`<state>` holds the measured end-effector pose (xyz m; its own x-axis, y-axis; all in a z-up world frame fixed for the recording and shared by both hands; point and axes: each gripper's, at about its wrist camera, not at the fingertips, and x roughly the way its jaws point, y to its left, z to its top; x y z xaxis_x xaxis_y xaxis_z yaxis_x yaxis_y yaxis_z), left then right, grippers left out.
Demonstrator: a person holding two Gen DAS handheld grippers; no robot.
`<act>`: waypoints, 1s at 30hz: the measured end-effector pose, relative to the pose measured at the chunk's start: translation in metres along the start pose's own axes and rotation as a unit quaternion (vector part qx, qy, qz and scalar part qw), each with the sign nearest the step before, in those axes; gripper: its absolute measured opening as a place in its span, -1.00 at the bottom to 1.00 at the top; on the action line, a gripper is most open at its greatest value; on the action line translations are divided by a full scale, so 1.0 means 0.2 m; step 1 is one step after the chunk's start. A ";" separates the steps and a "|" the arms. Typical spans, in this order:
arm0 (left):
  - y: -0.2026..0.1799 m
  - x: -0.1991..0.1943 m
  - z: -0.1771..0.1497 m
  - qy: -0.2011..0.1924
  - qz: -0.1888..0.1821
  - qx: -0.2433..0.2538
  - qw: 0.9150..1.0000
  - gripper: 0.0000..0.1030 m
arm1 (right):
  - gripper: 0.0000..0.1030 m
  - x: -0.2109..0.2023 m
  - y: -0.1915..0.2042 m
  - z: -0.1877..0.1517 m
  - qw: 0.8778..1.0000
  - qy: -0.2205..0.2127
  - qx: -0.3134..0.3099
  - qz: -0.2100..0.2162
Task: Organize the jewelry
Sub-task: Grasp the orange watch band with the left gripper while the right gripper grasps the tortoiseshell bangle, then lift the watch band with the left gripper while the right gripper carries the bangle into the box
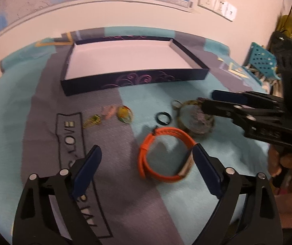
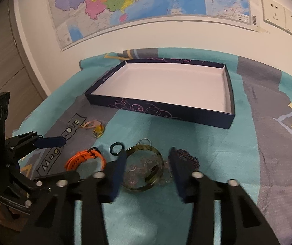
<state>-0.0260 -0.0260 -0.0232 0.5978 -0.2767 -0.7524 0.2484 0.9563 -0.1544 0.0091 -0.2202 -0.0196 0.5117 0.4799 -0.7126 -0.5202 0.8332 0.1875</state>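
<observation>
An orange watch band [image 1: 164, 155] lies on the teal and grey cloth between the fingers of my open left gripper [image 1: 146, 153]; it also shows in the right wrist view [image 2: 84, 159]. A mottled green bangle [image 2: 144, 167] lies between the fingers of my open right gripper [image 2: 148, 159], over a clear bead bracelet and next to a dark beaded piece [image 2: 188, 157]. A small dark ring [image 2: 116, 148] lies left of the bangle. An empty dark blue box [image 2: 166, 110] with a white floor stands behind. My right gripper [image 1: 209, 100] reaches over the bangle [image 1: 195, 118].
Small yellow and pink trinkets [image 1: 113, 114] lie left of the ring [image 1: 163, 118]. A silver key ring [image 2: 145, 141] lies behind the bangle. A wall with a map [image 2: 146, 0] and sockets [image 2: 276, 12] stands behind the cloth-covered surface. A teal basket [image 1: 264, 61] stands at the far right.
</observation>
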 end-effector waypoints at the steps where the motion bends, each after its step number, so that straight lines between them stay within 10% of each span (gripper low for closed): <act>1: 0.00 0.00 0.00 0.002 -0.008 0.000 1.000 0.58 | -0.26 0.01 0.00 0.00 1.000 0.002 -0.004 0.000; 18: 0.05 0.06 -0.02 0.050 -0.050 -0.019 0.997 -0.54 | -0.69 0.16 -0.01 0.08 0.995 0.067 -0.077 0.010; 30: 0.09 0.07 0.01 0.055 -0.035 0.000 0.998 -0.73 | -0.80 0.15 -0.04 0.09 0.993 0.086 -0.083 0.020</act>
<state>-0.0111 -0.0132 -0.0355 0.4921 -0.3308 -0.8053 0.2859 0.9351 -0.2094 0.0403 -0.2074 -0.0304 0.3710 0.4456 -0.8147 -0.6504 0.7509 0.1145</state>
